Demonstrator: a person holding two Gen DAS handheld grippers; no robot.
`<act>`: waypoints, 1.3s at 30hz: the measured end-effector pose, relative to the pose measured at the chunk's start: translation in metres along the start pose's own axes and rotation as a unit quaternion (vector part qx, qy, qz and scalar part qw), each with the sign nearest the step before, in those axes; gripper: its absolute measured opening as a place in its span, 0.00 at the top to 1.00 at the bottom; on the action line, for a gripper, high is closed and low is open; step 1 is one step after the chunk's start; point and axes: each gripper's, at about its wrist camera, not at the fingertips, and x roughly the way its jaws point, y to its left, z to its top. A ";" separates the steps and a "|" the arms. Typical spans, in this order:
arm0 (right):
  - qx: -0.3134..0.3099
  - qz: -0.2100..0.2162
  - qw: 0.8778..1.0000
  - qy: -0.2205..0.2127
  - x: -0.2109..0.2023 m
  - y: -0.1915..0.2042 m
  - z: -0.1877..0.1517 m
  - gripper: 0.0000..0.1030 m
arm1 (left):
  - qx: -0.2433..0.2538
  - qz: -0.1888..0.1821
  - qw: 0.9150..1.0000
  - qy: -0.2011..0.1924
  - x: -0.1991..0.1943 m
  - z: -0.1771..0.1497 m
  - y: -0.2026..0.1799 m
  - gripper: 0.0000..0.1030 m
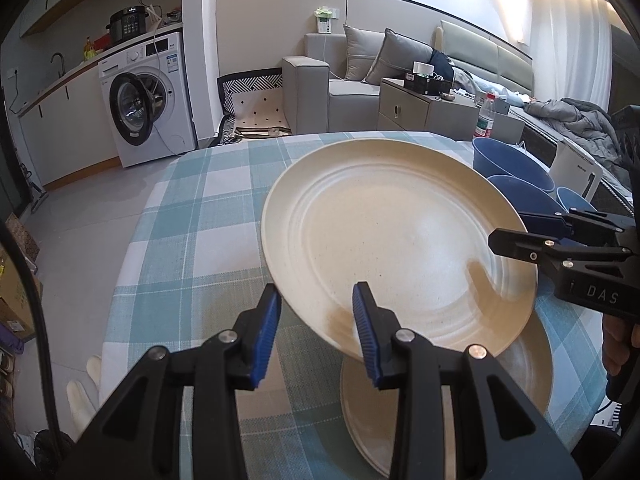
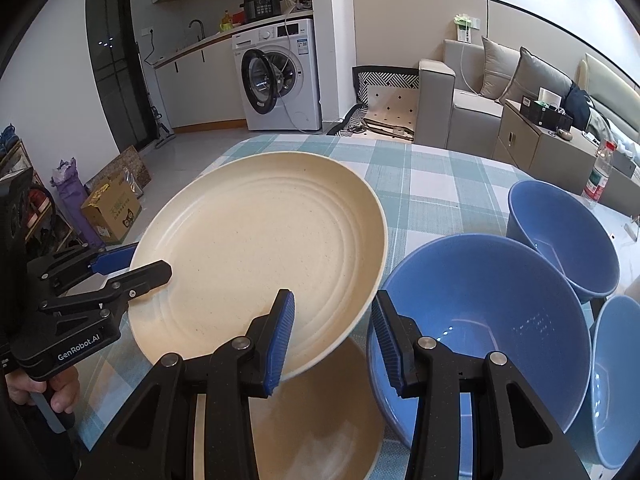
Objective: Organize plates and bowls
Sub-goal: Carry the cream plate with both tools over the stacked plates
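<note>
Checked tablecloth (image 1: pixel 192 216) below, second plate (image 1: pixel 516 368) lying underneath. Cream plate (image 1: pixel 392 240) aloft, tilted, rim nipped narrowly by left gripper (image 1: pixel 316 336) and right gripper (image 2: pixel 332 340). Could slip or knock the near blue bowl (image 2: pixel 480 320) if tilted further or swung right.

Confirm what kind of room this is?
Most likely a small open-plan flat: a front-loading washing machine under a kitchen counter with a tap, a grey sofa alongside, and a checked-cloth table.
</note>
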 end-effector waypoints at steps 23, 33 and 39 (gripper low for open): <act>0.002 -0.005 1.000 -0.012 -0.031 -0.005 -0.027 0.59 | 0.019 -0.009 1.000 -0.012 -0.022 -0.010 -0.020 0.66; 0.001 0.001 1.000 -0.008 -0.036 -0.001 -0.044 0.59 | 0.019 -0.008 1.000 -0.019 -0.036 -0.019 -0.022 0.66; 0.000 0.005 1.000 -0.011 -0.043 0.000 -0.050 0.59 | 0.020 -0.006 1.000 -0.017 -0.039 -0.025 -0.024 0.66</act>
